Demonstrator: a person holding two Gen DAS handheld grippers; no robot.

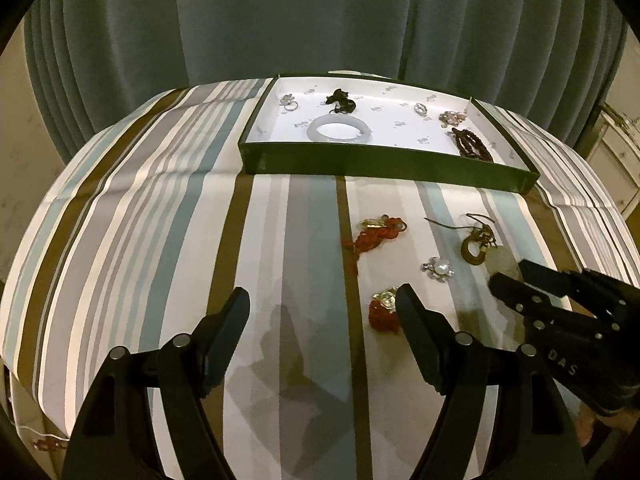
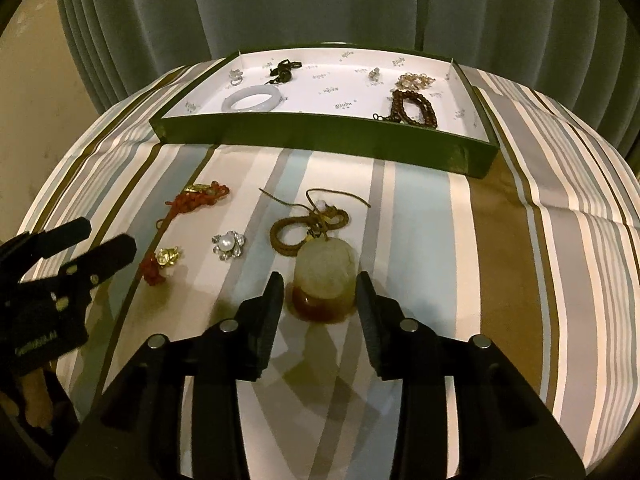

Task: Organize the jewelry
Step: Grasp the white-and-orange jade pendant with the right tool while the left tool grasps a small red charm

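Green curtains are hanging behind a striped cloth (image 2: 500, 208). Near its middle, the right claw (image 2: 320, 300) is straddling a pale pendant (image 2: 324, 276), jaws part-spread, pads not visibly pressing. Left claw (image 1: 322, 304) is hovering wide apart, empty. Tray (image 2: 320, 130) is sitting far.

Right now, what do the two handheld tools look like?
Both the left tool and the right tool are matte black plastic, each with two flat wedge-shaped fingers and round silver pivot pins. Pale letters mark the right one's body. No cables or sleeves visible.
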